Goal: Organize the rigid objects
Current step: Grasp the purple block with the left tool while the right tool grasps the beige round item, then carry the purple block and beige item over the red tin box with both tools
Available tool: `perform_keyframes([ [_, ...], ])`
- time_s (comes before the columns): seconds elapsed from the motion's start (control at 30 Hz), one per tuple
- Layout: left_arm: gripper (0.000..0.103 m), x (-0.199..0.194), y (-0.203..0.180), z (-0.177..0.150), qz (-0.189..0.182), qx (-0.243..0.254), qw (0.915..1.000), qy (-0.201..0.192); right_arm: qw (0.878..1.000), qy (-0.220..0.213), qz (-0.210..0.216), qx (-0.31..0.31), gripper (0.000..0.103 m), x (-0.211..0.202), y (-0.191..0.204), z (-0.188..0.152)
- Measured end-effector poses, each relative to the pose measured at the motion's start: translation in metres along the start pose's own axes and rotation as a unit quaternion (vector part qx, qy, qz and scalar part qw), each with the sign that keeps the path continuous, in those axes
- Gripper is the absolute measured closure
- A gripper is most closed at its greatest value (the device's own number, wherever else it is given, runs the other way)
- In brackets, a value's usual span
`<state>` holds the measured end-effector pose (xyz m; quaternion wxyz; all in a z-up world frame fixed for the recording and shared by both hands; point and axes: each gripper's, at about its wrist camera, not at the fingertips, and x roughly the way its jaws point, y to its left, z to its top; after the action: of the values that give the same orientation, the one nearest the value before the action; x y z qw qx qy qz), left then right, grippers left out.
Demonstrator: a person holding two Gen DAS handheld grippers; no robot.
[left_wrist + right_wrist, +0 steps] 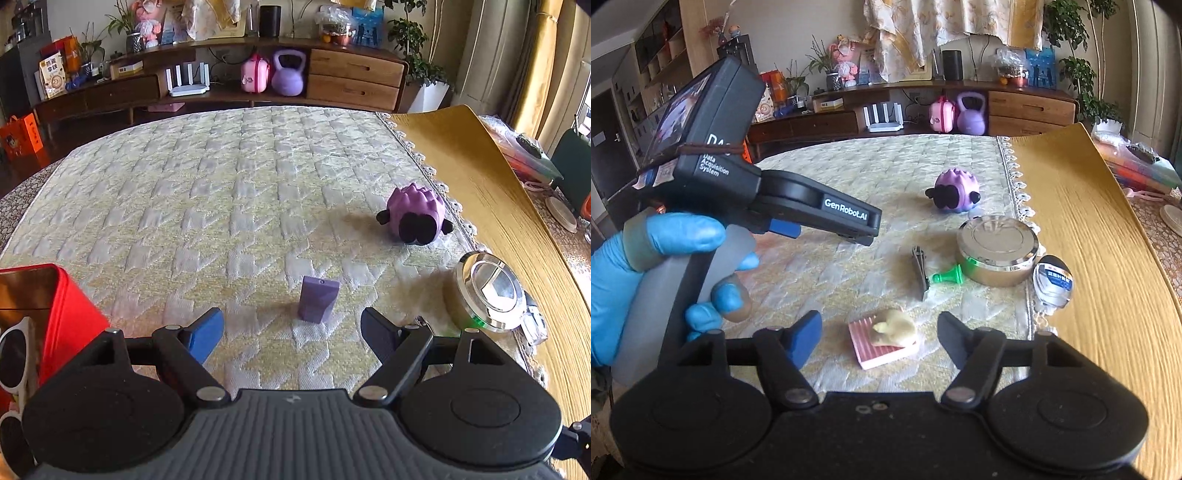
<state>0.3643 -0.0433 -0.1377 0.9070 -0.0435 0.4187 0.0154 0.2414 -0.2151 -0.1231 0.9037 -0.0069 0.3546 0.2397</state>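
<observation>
In the left wrist view a small purple block stands upright on the quilted cloth. It is just ahead of my left gripper, which is open, and it touches neither finger. In the right wrist view a pink ridged pad with a cream figure on top lies between the fingers of my right gripper. The pads stand apart from it on both sides, so this gripper is open. A blue-gloved hand holds the left tool at that view's left.
A purple spiky toy lies on its side further back. A round metal tin, a nail clipper, a green piece and a clear packet sit near the cloth's right edge. A red box holds white sunglasses. A yellow mat lies to the right.
</observation>
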Motion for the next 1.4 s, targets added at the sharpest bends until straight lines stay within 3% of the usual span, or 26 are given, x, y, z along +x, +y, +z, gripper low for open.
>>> perform_keyframes([
  [0.07, 0.023, 0.002, 0.000, 0.000, -0.005, -0.002, 1.0000, -0.002, 1.000, 0.001, 0.002, 0.003, 0.041, 0.002, -0.001, 0.000],
  [0.13, 0.033, 0.004, -0.001, 0.000, -0.007, 0.004, 1.0000, -0.003, 1.000, 0.005, 0.001, 0.004, 0.044, 0.005, -0.001, -0.001],
  [0.4, 0.056, 0.009, -0.004, 0.000, -0.022, 0.010, 0.9997, -0.009, 1.000, 0.011, 0.000, 0.009, 0.059, 0.011, -0.003, -0.004],
  [0.8, 0.081, 0.004, -0.004, 0.000, -0.002, 0.023, 0.9996, -0.016, 1.000, 0.010, -0.014, 0.009, 0.073, 0.012, -0.004, -0.003],
  [1.4, 0.082, -0.052, 0.018, -0.005, -0.023, -0.009, 0.9996, -0.016, 1.000, -0.011, -0.023, 0.014, 0.073, -0.022, 0.007, 0.003],
])
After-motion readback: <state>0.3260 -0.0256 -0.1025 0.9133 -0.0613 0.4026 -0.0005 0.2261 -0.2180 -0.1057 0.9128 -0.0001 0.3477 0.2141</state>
